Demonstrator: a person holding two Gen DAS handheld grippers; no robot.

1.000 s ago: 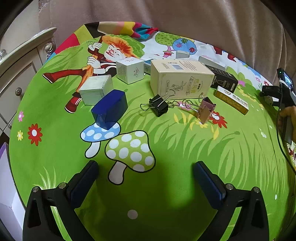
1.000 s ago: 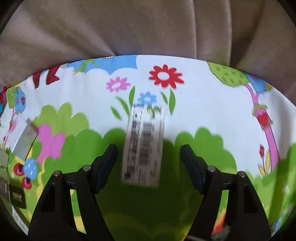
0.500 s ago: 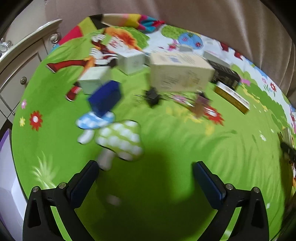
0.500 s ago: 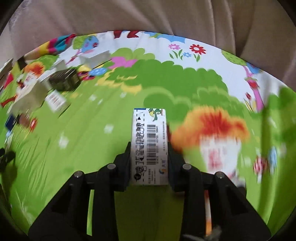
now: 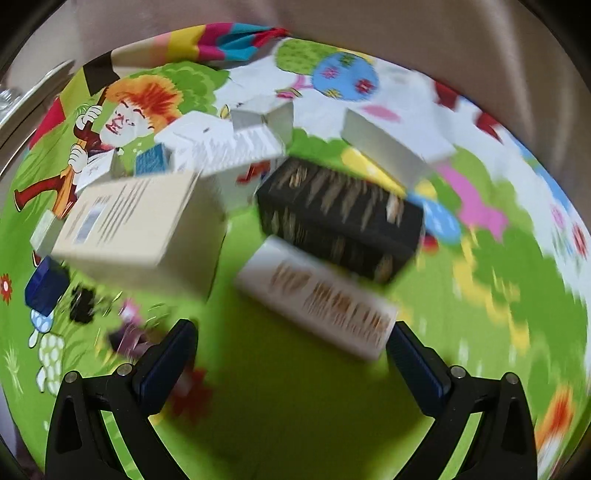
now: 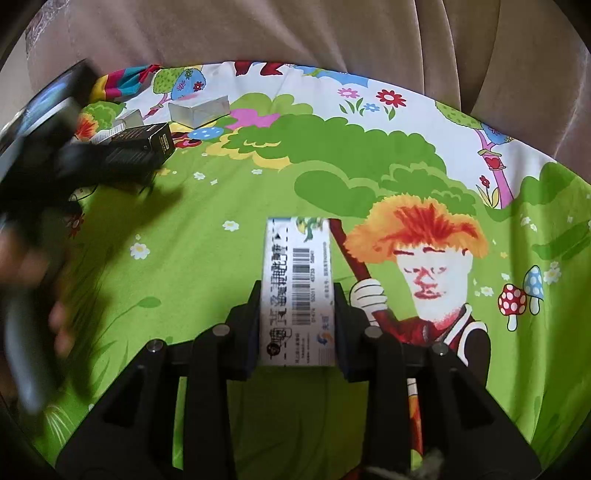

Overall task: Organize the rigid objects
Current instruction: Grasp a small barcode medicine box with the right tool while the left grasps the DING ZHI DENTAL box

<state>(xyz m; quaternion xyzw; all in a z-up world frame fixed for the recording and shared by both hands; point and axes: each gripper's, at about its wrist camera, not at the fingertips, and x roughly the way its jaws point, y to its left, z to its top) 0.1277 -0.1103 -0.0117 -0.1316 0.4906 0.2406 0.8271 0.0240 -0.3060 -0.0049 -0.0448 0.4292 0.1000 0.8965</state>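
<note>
Right gripper (image 6: 297, 317) now clamped on barcode box (image 6: 297, 291), open a second ago | left gripper (image 5: 291, 354) wide, empty, swung toward gold-lettered white box (image 5: 325, 302) | sorting underway

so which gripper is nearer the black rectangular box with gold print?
Left. The left gripper, open, hovers just short of the black rectangular box; the right gripper is well away across the cloth, shut on a white barcoded box.

Cartoon-print cloth (image 6: 229, 206) spread flat; beige curtain (image 6: 295, 33) folds behind; pale cabinet edge (image 5: 22, 107) left.
</note>
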